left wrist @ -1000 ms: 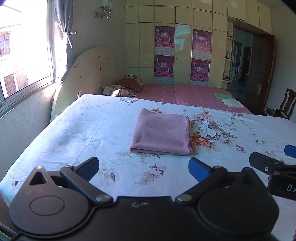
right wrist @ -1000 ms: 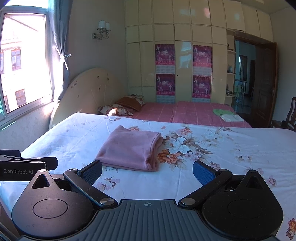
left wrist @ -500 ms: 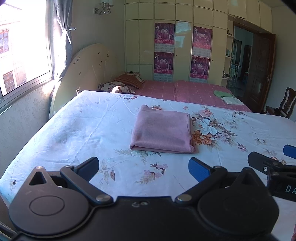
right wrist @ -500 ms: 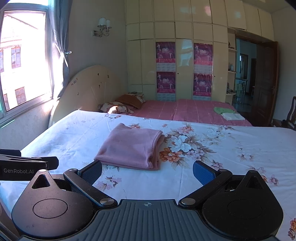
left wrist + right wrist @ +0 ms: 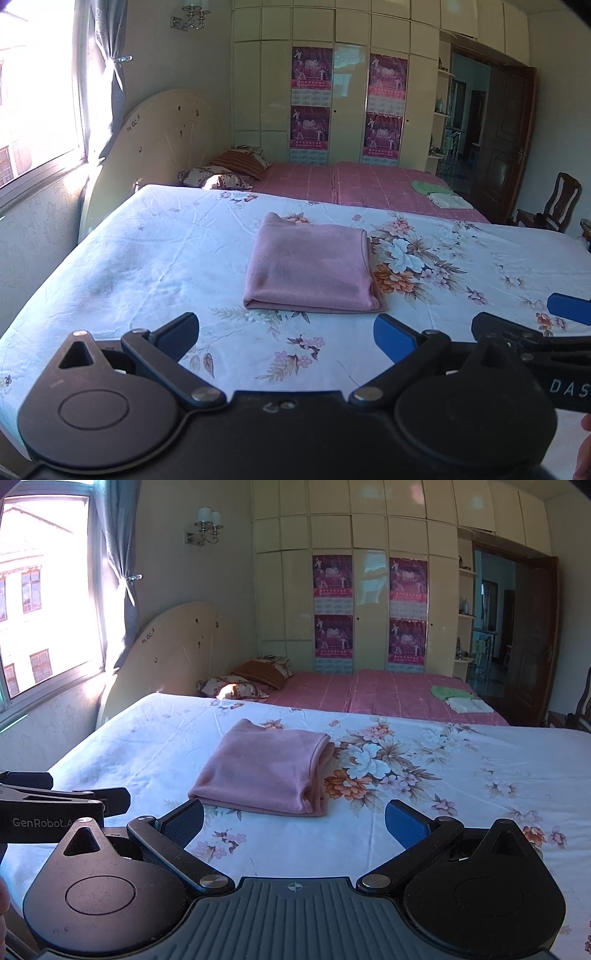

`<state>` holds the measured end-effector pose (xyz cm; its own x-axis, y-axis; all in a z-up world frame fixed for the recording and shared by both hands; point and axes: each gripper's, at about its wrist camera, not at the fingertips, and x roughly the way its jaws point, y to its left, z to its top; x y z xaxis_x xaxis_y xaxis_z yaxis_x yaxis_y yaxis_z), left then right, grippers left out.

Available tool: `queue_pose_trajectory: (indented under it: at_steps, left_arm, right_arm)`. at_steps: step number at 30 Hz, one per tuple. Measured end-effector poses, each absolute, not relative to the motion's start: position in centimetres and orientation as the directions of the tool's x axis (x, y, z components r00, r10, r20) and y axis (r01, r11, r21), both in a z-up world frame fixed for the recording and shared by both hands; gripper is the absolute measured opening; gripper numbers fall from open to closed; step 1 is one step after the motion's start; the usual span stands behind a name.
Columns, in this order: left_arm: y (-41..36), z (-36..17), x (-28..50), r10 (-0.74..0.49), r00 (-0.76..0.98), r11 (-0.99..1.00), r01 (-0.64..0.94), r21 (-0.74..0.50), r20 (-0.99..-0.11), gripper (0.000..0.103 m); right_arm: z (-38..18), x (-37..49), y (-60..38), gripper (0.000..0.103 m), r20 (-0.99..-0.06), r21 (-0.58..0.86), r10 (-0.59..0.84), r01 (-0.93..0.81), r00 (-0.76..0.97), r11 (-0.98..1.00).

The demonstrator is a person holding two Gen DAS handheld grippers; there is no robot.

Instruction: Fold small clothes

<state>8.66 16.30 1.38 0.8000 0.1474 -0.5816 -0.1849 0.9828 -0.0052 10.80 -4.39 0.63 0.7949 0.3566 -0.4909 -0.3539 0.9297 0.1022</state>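
Left wrist view shows the left gripper [image 5: 286, 332] hovering low over the bed [image 5: 155, 258], its jaws spread wide and holding nothing. Just ahead of it a pink cloth [image 5: 310, 271] lies folded into a neat rectangle on the flowered sheet, clear of both grippers. From the right wrist view, the right gripper [image 5: 293, 821] hangs beside the left one, its jaws equally wide and empty, with the same cloth [image 5: 264, 768] ahead and slightly left. Far back, a small green and white pile [image 5: 461, 699] rests on a pink bedspread [image 5: 369, 690].
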Motion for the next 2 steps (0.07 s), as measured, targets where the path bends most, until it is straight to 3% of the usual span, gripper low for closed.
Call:
queue_pose_trajectory:
  at_steps: [2]
  left_arm:
    - [16.90, 0.82, 9.94, 0.151, 0.793, 0.981, -0.192, -0.007, -0.591, 0.102]
  right_arm:
    - [0.04, 11.51, -4.16, 0.103, -0.503, 0.098, 0.348, -0.348, 0.791, 0.932]
